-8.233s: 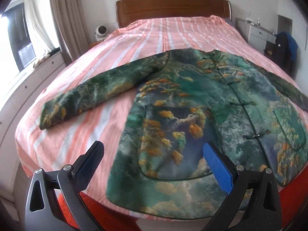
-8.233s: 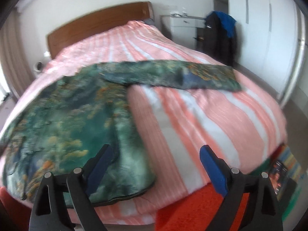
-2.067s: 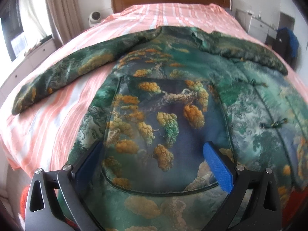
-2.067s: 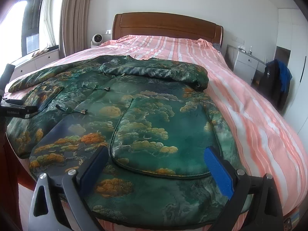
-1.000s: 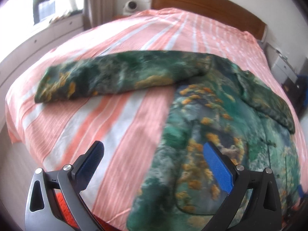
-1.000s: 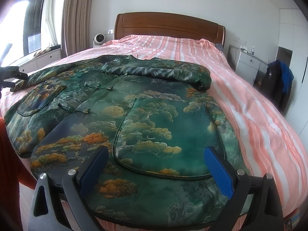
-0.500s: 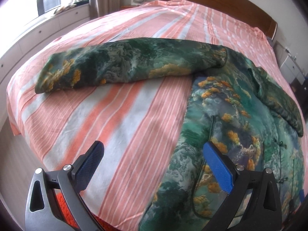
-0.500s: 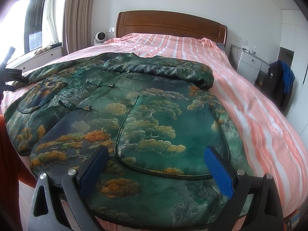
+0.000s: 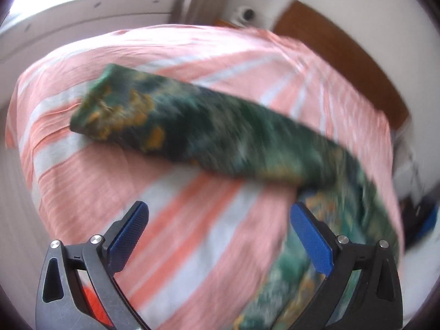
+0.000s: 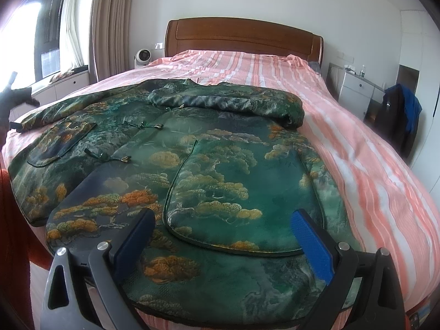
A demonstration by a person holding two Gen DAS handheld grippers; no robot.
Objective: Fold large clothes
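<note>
A green jacket (image 10: 220, 165) with orange tree print lies flat, front up, on a pink striped bed (image 10: 357, 143). One sleeve (image 10: 233, 101) is folded across the chest. The other sleeve (image 9: 198, 132) stretches out flat over the bedspread, its cuff toward the bed's edge; this view is blurred. My left gripper (image 9: 217, 228) hangs open above the bedspread, short of that sleeve, holding nothing. My right gripper (image 10: 220, 233) is open over the jacket's hem beside a pocket, nothing between its fingers. In the right wrist view the left gripper (image 10: 11, 96) shows at the far left, by the cuff.
A wooden headboard (image 10: 242, 38) stands at the far end of the bed. Beside the bed on the right are a white cabinet (image 10: 354, 88) and dark clothes on a chair (image 10: 398, 115). A window bench (image 10: 60, 82), curtain and small fan (image 10: 143, 56) are on the left.
My left gripper has swung left from the jacket's body toward the outstretched sleeve and is moving fast. My right gripper has barely moved. Since 8 s ago, the jacket's other sleeve was folded across the chest.
</note>
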